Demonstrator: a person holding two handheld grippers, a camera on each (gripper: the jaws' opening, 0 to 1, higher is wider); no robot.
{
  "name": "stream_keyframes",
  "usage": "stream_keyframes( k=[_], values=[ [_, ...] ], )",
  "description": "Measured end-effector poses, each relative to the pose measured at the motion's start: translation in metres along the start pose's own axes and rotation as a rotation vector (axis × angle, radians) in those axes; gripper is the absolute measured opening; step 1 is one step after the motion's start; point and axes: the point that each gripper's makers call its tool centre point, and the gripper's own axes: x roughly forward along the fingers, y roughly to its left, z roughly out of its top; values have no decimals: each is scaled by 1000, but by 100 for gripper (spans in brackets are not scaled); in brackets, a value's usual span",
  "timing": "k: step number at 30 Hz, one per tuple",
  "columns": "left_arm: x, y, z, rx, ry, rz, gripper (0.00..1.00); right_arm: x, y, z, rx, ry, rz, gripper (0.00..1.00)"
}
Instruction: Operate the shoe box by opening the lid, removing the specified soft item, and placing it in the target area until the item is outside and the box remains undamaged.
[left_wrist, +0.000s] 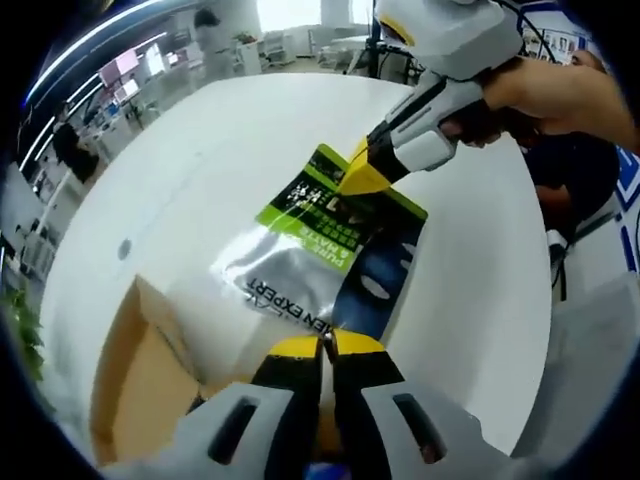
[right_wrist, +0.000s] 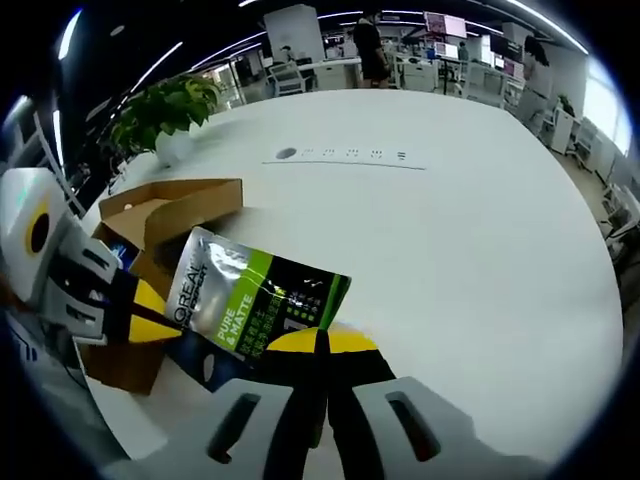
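Yellow tips of my left gripper (left_wrist: 327, 345) clamp one edge of the pouch (left_wrist: 325, 240); my right gripper (right_wrist: 318, 342) is clenched on the opposite edge. Pouch hangs above the white table (right_wrist: 480, 230), outside the cardboard box (right_wrist: 165, 215). Right gripper view shows a potted plant (right_wrist: 165, 110); box interior unclear.

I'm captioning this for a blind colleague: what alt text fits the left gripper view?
Two grippers hold a silver, green and dark pouch between them above a white table: the left gripper is shut on its near edge, the right gripper, in a person's hand, on its far edge. An open cardboard shoe box sits lower left.
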Motion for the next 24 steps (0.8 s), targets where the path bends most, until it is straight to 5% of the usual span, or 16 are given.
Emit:
stream_keyframes(
  k=[7, 10, 24],
  values=[
    [8, 0, -5, 12, 26, -12, 0, 9, -2, -4, 6, 8, 7, 0],
    [11, -2, -6, 131, 51, -9, 0, 13, -2, -6, 2, 14, 4, 0],
    [29, -7, -17, 248, 107, -12, 0, 23, -13, -16, 1, 22, -1, 0]
  ],
)
